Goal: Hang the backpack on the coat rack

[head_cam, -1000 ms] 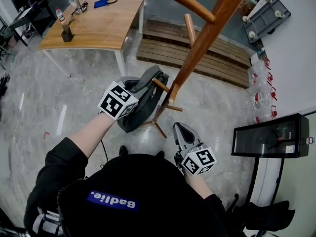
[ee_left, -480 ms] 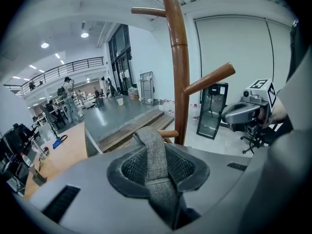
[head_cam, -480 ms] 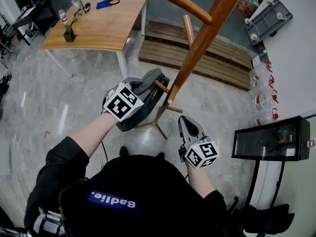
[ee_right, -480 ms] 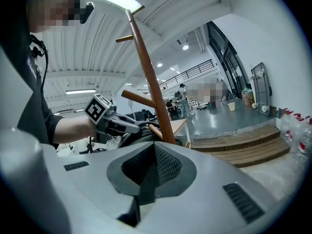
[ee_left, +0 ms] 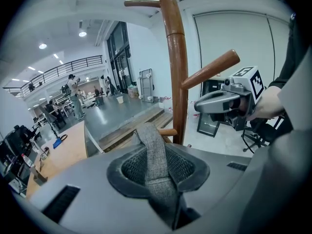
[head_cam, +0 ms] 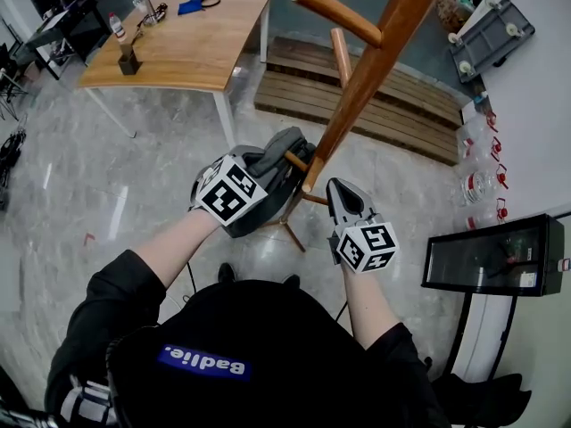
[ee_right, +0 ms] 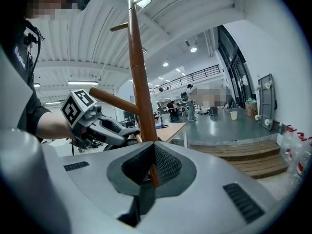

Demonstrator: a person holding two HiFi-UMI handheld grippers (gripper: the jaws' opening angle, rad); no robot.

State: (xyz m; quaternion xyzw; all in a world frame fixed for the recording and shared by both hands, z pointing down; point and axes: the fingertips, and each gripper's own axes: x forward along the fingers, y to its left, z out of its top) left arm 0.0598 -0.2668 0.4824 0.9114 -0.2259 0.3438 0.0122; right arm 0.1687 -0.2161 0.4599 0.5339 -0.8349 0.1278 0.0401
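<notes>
My left gripper (head_cam: 268, 164) is shut on the grey fabric strap (ee_left: 151, 150) of the dark grey backpack (head_cam: 278, 196) and holds it up against the lower part of the wooden coat rack (head_cam: 366, 69). The strap's loop sits right by a short low peg (head_cam: 294, 160), and I cannot tell whether it rests on it. My right gripper (head_cam: 343, 194) hovers just right of the pole with its jaws together and nothing in them. In the right gripper view the pole (ee_right: 139, 82) rises straight ahead, with the left gripper (ee_right: 124, 138) beside it.
Longer pegs (head_cam: 339, 14) stick out higher up the rack. The rack's legs (head_cam: 290, 230) spread on the marble floor below the backpack. A wooden table (head_cam: 187, 47) stands at the back left, a slatted wooden platform (head_cam: 384, 105) behind the rack, and a black cabinet (head_cam: 491, 252) at the right.
My right gripper has moved forward and up, from near my body to beside the rack's pole. The left gripper with the backpack has stayed almost in place by the low peg.
</notes>
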